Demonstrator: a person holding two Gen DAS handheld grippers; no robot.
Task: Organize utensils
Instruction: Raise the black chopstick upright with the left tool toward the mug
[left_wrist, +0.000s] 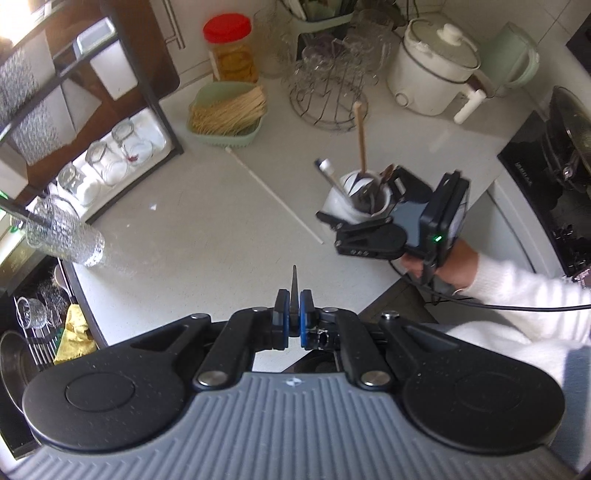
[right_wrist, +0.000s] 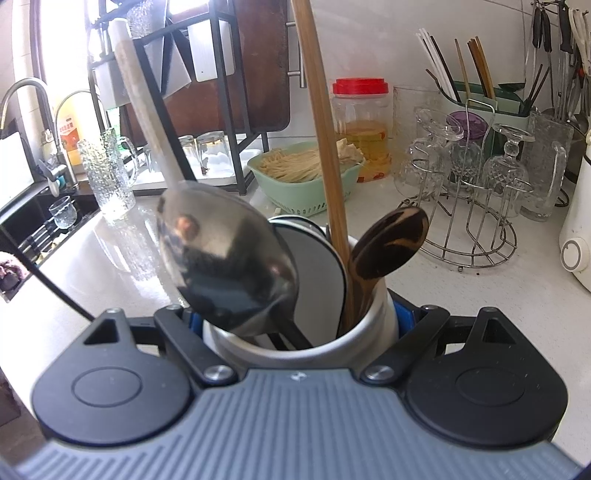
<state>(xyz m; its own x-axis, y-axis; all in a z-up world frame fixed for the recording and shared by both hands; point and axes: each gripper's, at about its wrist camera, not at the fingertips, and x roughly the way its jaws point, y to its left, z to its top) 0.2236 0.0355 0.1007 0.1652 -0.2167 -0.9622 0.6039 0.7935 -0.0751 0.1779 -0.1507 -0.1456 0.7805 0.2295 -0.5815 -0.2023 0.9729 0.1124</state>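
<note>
White utensil cup: stands upright on the pale countertop and serves as the reference for all entries below.

Right gripper: jaws spread wide around the cup, blue pads against its two sides, grasping it. In the left wrist view this gripper sits on the near side of the cup, with the person's hand and a white sleeve behind it.

Contents of cup: metal spoon, bowl up, leaning to the left; dark grained wooden spoon, bowl up, leaning to the right; bamboo stick rising steeply between them.

Left gripper: clenched on a thin dark utensil, whose pointed tip pokes up between the pads; type of utensil cannot be told. It is held above the countertop, nearer the camera than the cup and well apart from it.

White chopstick: lies flat on the countertop, left of the cup.

Green basket of thin sticks: beyond the cup, to the left.

Wire glass rack: directly beyond the cup.

Red-lidded jar: behind the basket.
</note>
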